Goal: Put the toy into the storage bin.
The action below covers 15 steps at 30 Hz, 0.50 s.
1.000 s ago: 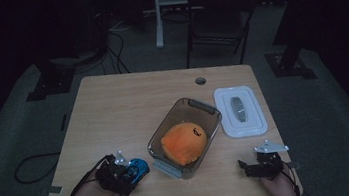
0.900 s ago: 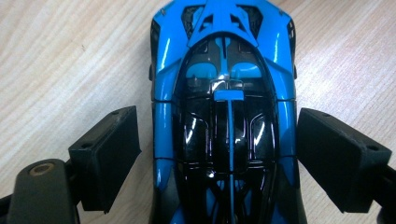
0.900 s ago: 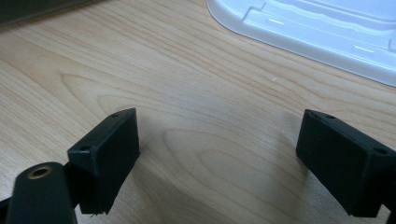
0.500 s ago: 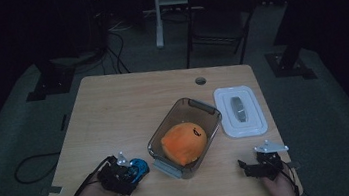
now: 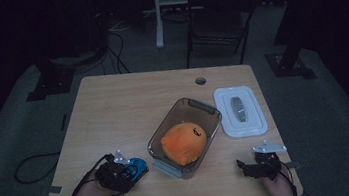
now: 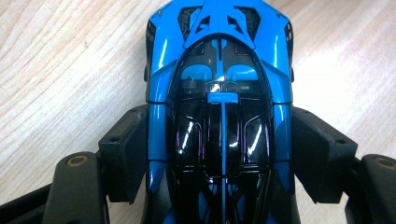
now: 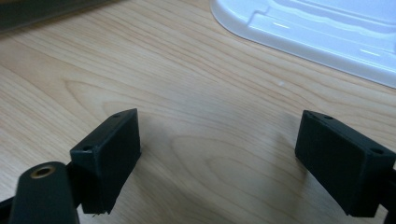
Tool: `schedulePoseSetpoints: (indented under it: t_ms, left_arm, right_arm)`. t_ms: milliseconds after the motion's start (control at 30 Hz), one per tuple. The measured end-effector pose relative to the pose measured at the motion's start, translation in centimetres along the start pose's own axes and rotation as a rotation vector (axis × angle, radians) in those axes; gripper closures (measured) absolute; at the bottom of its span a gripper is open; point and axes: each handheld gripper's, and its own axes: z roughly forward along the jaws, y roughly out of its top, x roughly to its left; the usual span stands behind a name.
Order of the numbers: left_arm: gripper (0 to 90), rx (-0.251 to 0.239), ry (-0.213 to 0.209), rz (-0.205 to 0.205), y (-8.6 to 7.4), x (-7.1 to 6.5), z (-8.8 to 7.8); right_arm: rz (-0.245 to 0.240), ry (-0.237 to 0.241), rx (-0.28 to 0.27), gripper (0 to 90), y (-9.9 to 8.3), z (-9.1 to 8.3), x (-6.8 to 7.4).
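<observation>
A: High view, entry by size. Worktop fills the centre of the frame, pale wood, with a small round hole near its upper edge. Clear container sits just right of centre, tilted on the diagonal, an orange round object inside it. White lid lies flat to the container's right, apart from it.

B: And the blue toy car?

A: Lower left of the frame, on the worktop, just left of the container's near corner. Left hand-held gripper is at it. In the left gripper view the car runs up the middle of the frame, roof up, and the two black pads stand at its flanks. The jaws have just been closing with the car between them. They look in contact with the sides, so I read it as clasping the car, lightly.

B: Right side?

A: Right hand-held gripper rests at the lower right of the frame, below the lid. Right gripper view: jaws spread wide, bare wood between them, lid edge at the upper right. Released, holding nothing.

B: Risks from here?

A: My judgement only. The car's body is glossy and tapered, so a light pinch could let it slide or nose down on lifting. The wheels could roll it out if the squeeze is uneven. The container is close by, so a swing toward it could clip the rim. The orange object leaves little room inside.
</observation>
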Motion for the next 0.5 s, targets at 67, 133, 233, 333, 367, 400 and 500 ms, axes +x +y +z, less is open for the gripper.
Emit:
schedulePoseSetpoints:
  t_ms: [67, 133, 233, 333, 367, 400, 500]
  left_arm:
    - [28.9, -0.008, -0.011, -0.011, 0.1, 0.2, -0.1]
    - [28.9, -0.016, -0.014, -0.022, 0.2, 0.4, -0.2]
    - [29.0, -0.015, -0.010, -0.019, 0.4, 0.8, -0.5]
    - [29.0, -0.032, -0.012, -0.027, 0.7, 1.2, -1.0]
    - [28.9, -0.035, -0.014, -0.033, 0.9, 1.4, -1.3]
    - [28.9, -0.038, -0.014, -0.033, 1.0, 1.5, -1.5]
    - [28.9, -0.053, -0.013, -0.038, 1.4, 1.9, -2.1]
  right_arm:
    - [-0.009, 0.002, -0.001, 13.7, 0.2, 0.2, 0.3]
    - [-0.019, 0.020, -0.019, 13.6, 0.5, 0.2, 0.8]
    - [-0.043, 0.040, -0.043, 13.6, 1.4, 0.3, 1.8]
    - [-0.054, 0.063, -0.057, 13.6, 2.2, 0.7, 2.8]
    - [-0.054, 0.075, -0.062, 13.6, 2.4, 0.8, 3.2]
    - [-0.049, 0.085, -0.065, 13.6, 2.6, 1.1, 3.7]
    - [-0.052, 0.099, -0.074, 13.6, 3.0, 1.6, 4.9]
